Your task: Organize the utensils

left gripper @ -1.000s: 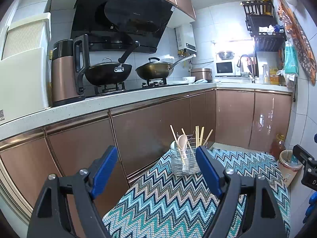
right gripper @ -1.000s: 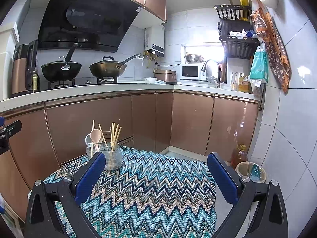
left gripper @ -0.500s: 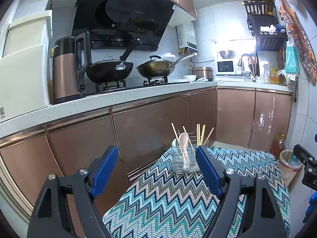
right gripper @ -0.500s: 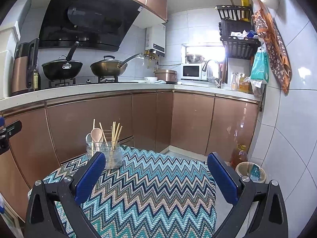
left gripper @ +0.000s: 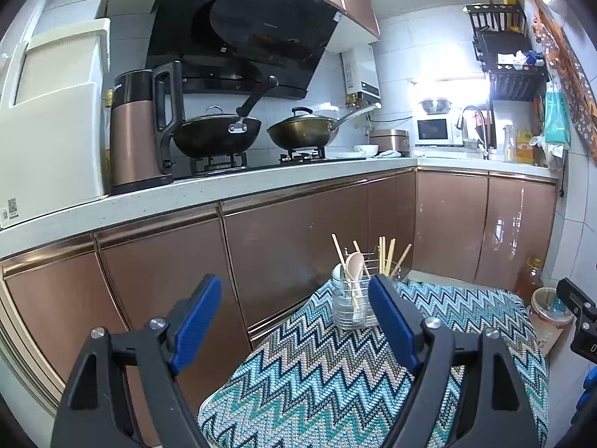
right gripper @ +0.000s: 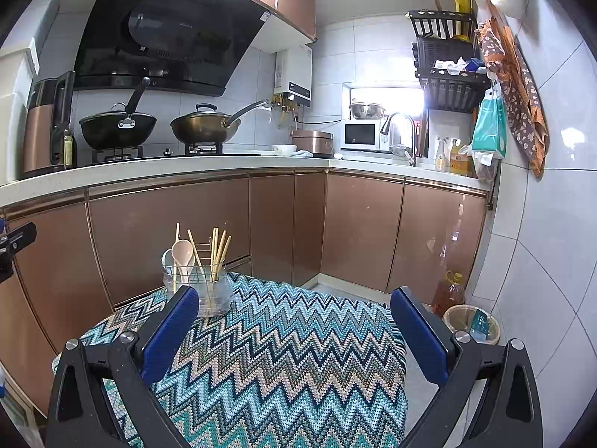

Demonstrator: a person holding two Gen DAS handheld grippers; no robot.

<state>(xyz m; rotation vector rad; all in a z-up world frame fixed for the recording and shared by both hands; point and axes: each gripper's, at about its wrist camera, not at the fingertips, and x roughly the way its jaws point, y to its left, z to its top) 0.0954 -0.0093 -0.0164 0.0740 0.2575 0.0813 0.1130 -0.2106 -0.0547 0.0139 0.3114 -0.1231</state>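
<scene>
A clear utensil holder [left gripper: 350, 308] stands at the far edge of a small table with a zigzag cloth [left gripper: 335, 380]. It holds a pale pink spoon [left gripper: 353, 266], a white spoon and several wooden chopsticks [left gripper: 388, 257]. In the right wrist view the holder [right gripper: 209, 291] sits at the far left, with the pink spoon [right gripper: 182, 254] and chopsticks [right gripper: 218, 248] upright in it. My left gripper [left gripper: 294, 321] is open and empty, well short of the holder. My right gripper [right gripper: 294, 332] is open and empty above the cloth [right gripper: 283, 366].
Brown kitchen cabinets [left gripper: 291, 239] run behind the table under a white counter with two woks [left gripper: 216, 134] and a kettle [left gripper: 138, 130]. An oil bottle [right gripper: 449, 291] and a small bin [right gripper: 472, 324] stand on the floor at the right wall.
Both grippers have drifted slightly; the holder sits a little lower and nearer in both views. Both jaws stay open and empty.
</scene>
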